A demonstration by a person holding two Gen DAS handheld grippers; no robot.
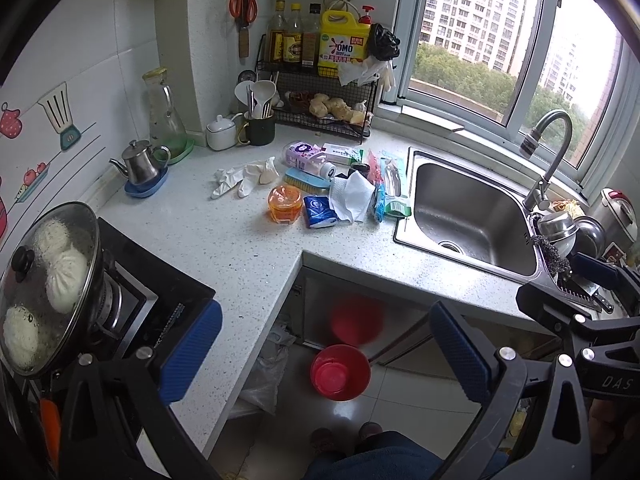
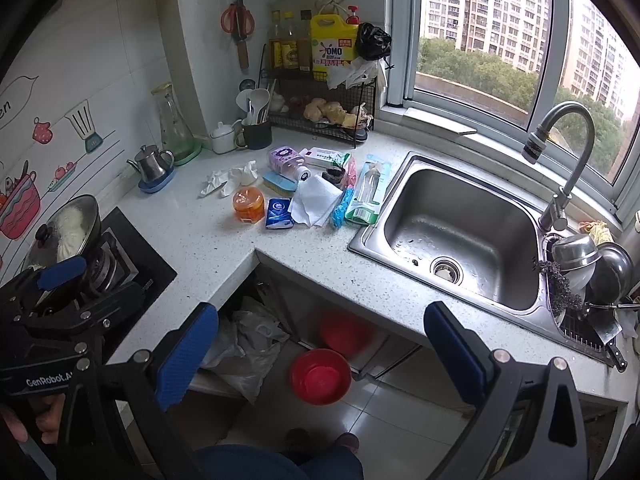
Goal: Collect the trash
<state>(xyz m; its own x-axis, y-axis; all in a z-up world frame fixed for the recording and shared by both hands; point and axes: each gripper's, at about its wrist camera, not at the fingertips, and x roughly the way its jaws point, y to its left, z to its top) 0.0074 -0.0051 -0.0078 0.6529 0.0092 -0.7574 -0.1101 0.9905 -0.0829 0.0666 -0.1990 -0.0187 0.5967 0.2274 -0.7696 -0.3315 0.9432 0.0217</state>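
Note:
A heap of litter lies on the white counter left of the sink: a crumpled white tissue (image 1: 352, 196) (image 2: 314, 200), a blue tissue pack (image 1: 318, 211) (image 2: 279, 213), an orange round tub (image 1: 285, 203) (image 2: 248, 204), white gloves (image 1: 244, 176) (image 2: 232, 178), a purple bottle (image 1: 306, 156) (image 2: 286, 160) and green wrappers (image 1: 394, 188) (image 2: 370, 192). A red bin (image 1: 340, 372) (image 2: 320, 376) stands on the floor below the counter corner. My left gripper (image 1: 324, 354) and right gripper (image 2: 322, 356) both hang open and hold nothing, well short of the heap, above the floor.
A steel sink (image 1: 472, 216) (image 2: 456, 224) with a curved tap is on the right, dishes beyond it. A lidded pan of buns (image 1: 44, 284) sits on the stove at left. A wire rack (image 1: 324, 92) of bottles stands at the back. A plastic bag (image 2: 248, 344) lies under the counter.

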